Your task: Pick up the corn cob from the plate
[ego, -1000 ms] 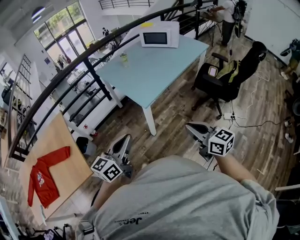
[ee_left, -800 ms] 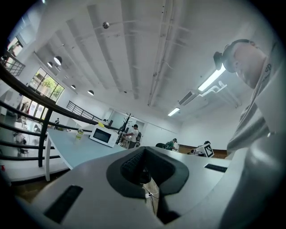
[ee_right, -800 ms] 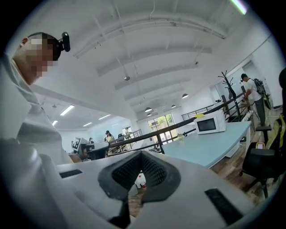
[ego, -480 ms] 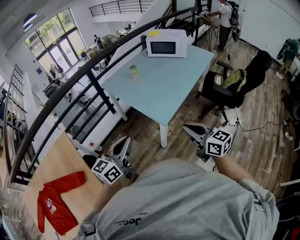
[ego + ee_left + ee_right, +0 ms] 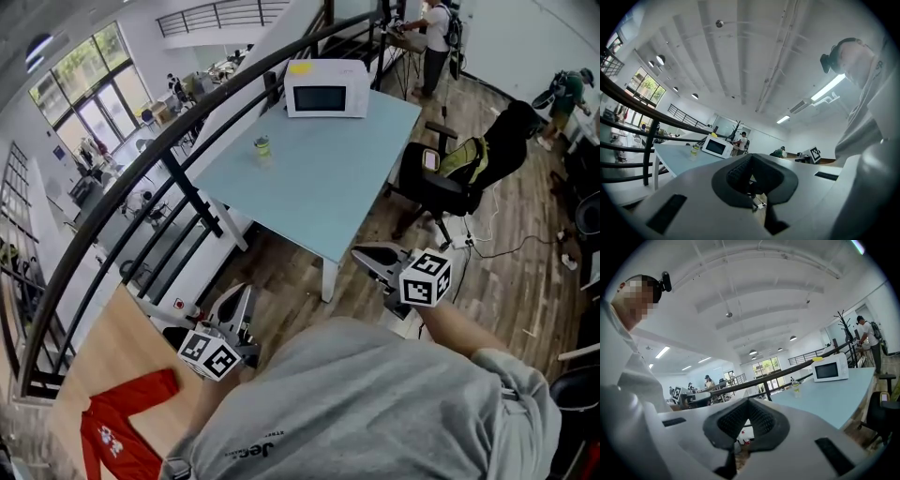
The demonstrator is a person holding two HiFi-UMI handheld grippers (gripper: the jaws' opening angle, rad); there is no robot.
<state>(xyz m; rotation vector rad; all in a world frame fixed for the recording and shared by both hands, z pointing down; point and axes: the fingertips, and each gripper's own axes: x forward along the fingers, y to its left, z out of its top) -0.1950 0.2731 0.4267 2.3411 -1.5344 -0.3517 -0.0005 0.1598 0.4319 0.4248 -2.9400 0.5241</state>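
Both left tongs (image 5: 242, 302) and right tongs (image 5: 373, 256) are clenched, empty. No corn cob or plate shows; locate them first, then spread one pair before reaching.

White microwave (image 5: 323, 89) and cup (image 5: 262, 146) on pale-blue table (image 5: 323, 183)

the red shirt (image 5: 117, 436) runs off the bottom edge. the cup (image 5: 262, 146) on the table (image 5: 328, 178) is too small to tell.
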